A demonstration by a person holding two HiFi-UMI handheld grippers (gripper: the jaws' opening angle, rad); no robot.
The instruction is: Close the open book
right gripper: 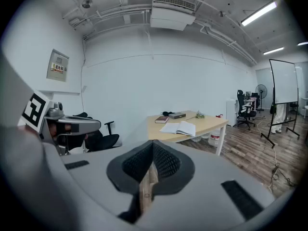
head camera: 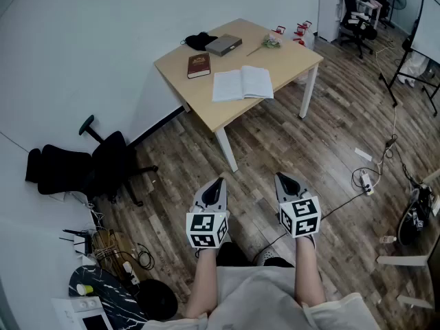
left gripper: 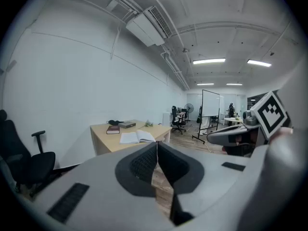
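Note:
An open book (head camera: 242,84) lies face up near the front edge of a light wooden table (head camera: 289,55), far from me across the floor. The same open book (left gripper: 137,137) shows small in the left gripper view, and the open book (right gripper: 180,127) shows again in the right gripper view. My left gripper (head camera: 218,181) and right gripper (head camera: 282,178) hang side by side over the wood floor, well short of the table. Both are shut with nothing between the jaws.
A dark red closed book (head camera: 199,65), a grey box (head camera: 223,45), a black bundle (head camera: 200,40) and a small plant (head camera: 271,41) also sit on the table. A black office chair (head camera: 103,165) stands left. Cables and a power strip (head camera: 367,181) lie on the floor at right.

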